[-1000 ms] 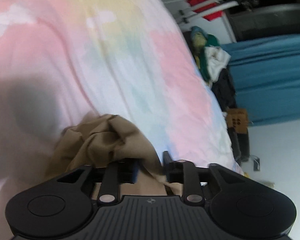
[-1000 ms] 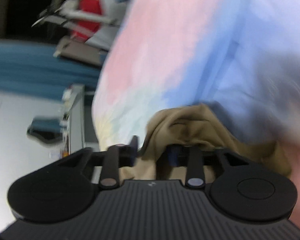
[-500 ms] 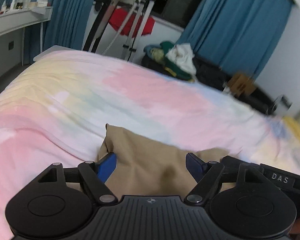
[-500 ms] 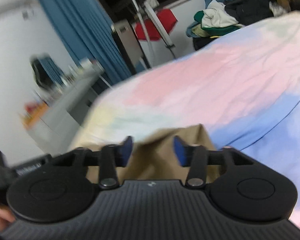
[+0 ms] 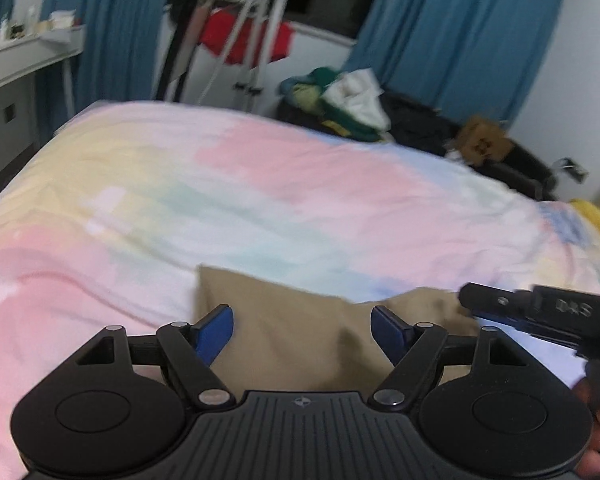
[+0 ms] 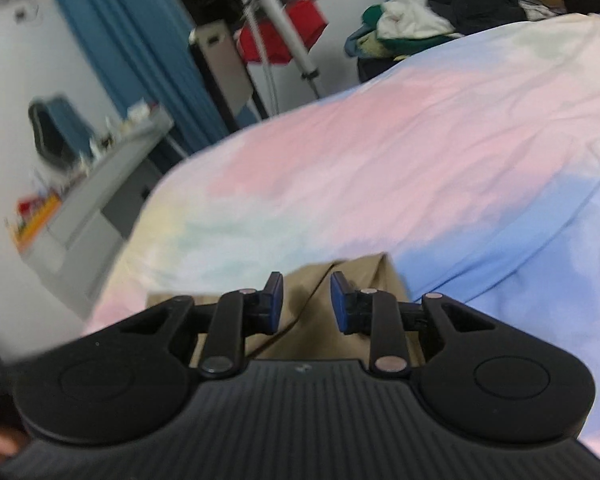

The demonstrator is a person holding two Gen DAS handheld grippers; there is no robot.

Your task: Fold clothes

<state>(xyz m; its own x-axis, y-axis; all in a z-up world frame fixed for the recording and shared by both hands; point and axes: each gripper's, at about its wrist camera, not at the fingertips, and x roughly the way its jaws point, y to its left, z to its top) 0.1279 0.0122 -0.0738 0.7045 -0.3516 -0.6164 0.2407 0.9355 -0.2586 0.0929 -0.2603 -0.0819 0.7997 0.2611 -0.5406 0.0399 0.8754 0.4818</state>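
Where the bed [image 5: 260, 200] fills most of both views, its cover is a pastel patchwork of pink, pale yellow, mint and blue, lying fairly smooth with light creases. Behind it hang blue curtains [image 5: 460, 32] either side of a dark opening, and a metal drying rack [image 5: 256, 20] stands there with a red cloth [image 5: 220, 40] draped on it. A heap of mixed clothing [image 5: 348, 100], green, white and dark, sits past the far edge of the bed, with a small cardboard box [image 5: 482, 144] beside it. A white shelf [image 6: 100, 192] with small items runs along the wall on the left side of the room.

The tan garment [image 5: 300, 344] lies flat on the near part of the bed, folded into a compact shape with a straight far edge and a square corner; a fold line runs diagonally across it in the right wrist view [image 6: 312, 308].

The left hand-held gripper [image 5: 302, 334] hovers above the garment with its blue-padded fingers spread wide, gripping nothing. The right hand-held gripper [image 6: 306, 304] is over the same garment with its pads at a narrower gap, parted and empty; whether they touch the cloth cannot be told. From the left wrist view the right tool's black body [image 5: 540, 316] sits just to the right, over the garment's right edge, with part of a hand [image 5: 596, 440] visible below it. Both frames are somewhat blurred.
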